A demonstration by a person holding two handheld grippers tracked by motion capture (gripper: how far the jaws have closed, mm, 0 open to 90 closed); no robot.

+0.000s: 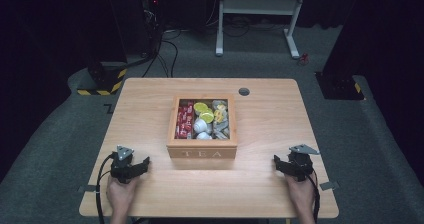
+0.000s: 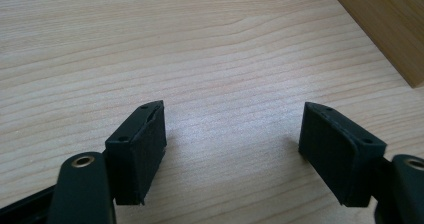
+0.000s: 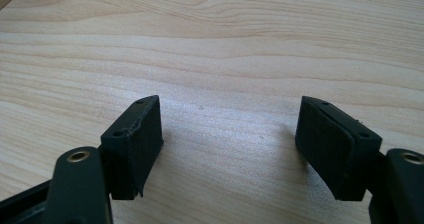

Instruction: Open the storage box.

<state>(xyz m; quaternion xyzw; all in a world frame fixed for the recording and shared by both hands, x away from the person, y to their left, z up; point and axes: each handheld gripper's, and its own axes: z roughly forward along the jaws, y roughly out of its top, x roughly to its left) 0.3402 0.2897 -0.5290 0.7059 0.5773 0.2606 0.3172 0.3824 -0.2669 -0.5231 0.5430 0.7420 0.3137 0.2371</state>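
One wooden tea box (image 1: 202,152), lid off, mid-tabletop (image 1: 260,184), three compartments: red packets, what look like lemon slices with white cups, greyish sachets. My left gripper (image 1: 142,164) rests near its front left corner, fingers (image 2: 142,149) spread wide, empty. My right gripper (image 1: 278,163), front right, fingers (image 3: 140,144) likewise wide, empty.

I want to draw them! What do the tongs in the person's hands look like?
Both the left tongs and right tongs are black, each with two chunky flat-faced pads, a brass rivet, a grey three-cornered plate on top and a black cable. The forearms are bare, without sleeves.
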